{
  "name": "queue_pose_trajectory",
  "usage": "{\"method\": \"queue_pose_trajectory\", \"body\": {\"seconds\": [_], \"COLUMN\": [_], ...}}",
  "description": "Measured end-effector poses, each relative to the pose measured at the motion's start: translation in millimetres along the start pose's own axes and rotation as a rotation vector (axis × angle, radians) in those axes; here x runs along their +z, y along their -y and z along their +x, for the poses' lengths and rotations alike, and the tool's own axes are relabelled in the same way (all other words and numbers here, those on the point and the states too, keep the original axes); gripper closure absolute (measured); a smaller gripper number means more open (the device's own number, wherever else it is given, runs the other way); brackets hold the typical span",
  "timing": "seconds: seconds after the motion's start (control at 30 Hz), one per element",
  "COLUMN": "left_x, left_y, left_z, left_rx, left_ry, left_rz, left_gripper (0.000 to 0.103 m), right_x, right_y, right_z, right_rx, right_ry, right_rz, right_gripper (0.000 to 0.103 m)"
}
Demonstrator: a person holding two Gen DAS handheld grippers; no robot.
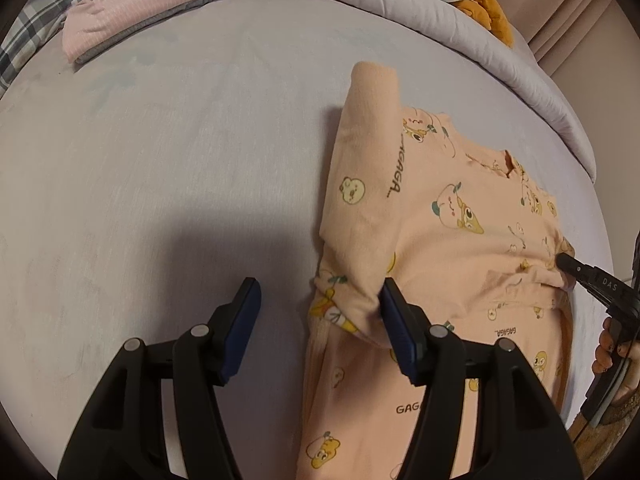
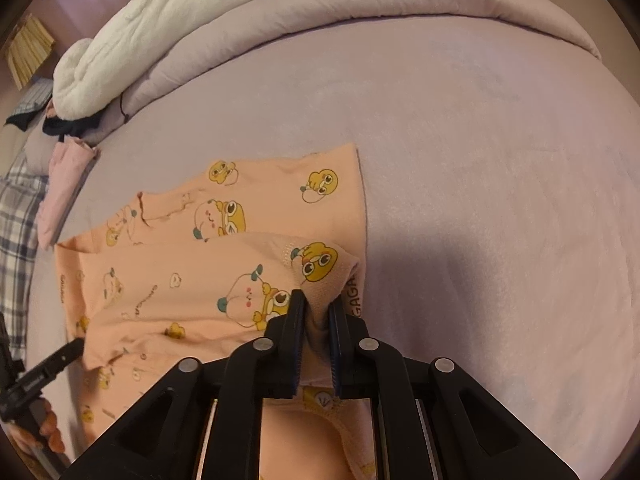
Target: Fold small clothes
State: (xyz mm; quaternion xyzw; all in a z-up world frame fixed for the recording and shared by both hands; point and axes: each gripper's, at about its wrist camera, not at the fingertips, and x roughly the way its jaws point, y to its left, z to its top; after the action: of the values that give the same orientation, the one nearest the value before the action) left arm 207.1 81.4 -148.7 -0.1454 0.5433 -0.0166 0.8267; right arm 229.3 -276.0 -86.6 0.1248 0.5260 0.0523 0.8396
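Note:
A small peach shirt (image 1: 440, 216) with cartoon prints lies on the lilac bed sheet (image 1: 180, 160); it also shows in the right wrist view (image 2: 168, 280). One sleeve is folded over the body. My left gripper (image 1: 320, 304) is open, its right finger touching the shirt's near left edge, holding nothing. My right gripper (image 2: 318, 320) is shut on the shirt's folded sleeve cuff (image 2: 320, 268) at its right side; its tip shows in the left wrist view (image 1: 568, 262). My left gripper's tip shows at the shirt's left edge in the right wrist view (image 2: 68, 352).
A folded pink and grey stack (image 1: 140, 12) lies far left. A rolled lilac duvet (image 2: 360, 4) runs along the far edge, with a white towel (image 2: 152, 40) and an orange plush (image 1: 488, 12). A plaid cloth (image 2: 20, 216) lies left.

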Motion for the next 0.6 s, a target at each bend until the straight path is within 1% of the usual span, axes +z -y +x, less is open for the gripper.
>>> {"method": "queue_pose_trajectory", "body": {"seconds": [0.2,0.23,0.27,0.33,0.37,0.43,0.47,0.53,0.6], "left_x": [-6.9,-7.7,-8.9,-10.8,-11.9,-14.5,-15.8,-18.0,-19.7], "left_y": [-4.5,-4.9,-5.5,-7.0,-8.2,-9.9,-10.0,-10.4,-11.4], "left_z": [-3.5,-4.8,-5.8,-7.3,-8.0,-9.6,-10.7,-13.0,-15.8], "left_rx": [-0.012,-0.011,-0.01,-0.011,-0.011,-0.012,-0.011,-0.011,-0.015], "left_ry": [-0.007,-0.008,-0.009,-0.01,-0.011,-0.012,-0.012,-0.013,-0.014], "left_rz": [-0.017,-0.018,-0.018,-0.021,-0.027,-0.038,-0.041,-0.047,-0.055], "left_gripper": [0.041,0.041,0.041,0.041,0.041,0.042,0.042,0.042,0.043], "right_x": [-0.4,-0.3,-1.5,-2.3,-3.6,-6.5,-9.4,-12.6,-15.5], "right_y": [6.5,8.0,9.6,11.2,13.5,18.1,21.1,20.2,18.2], "right_z": [-6.5,-9.9,-13.8,-20.8,-25.5,-31.0,-33.3,-32.6,-29.8], "right_rx": [0.021,0.022,0.013,-0.014,-0.022,-0.005,0.02,0.055,0.069], "right_ry": [0.005,0.01,0.018,0.038,0.051,0.059,0.057,0.051,0.041], "right_rz": [0.027,0.029,0.027,0.022,0.022,0.036,0.05,0.062,0.07], "right_gripper": [0.094,0.091,0.085,0.079,0.079,0.079,0.079,0.079,0.079]}}
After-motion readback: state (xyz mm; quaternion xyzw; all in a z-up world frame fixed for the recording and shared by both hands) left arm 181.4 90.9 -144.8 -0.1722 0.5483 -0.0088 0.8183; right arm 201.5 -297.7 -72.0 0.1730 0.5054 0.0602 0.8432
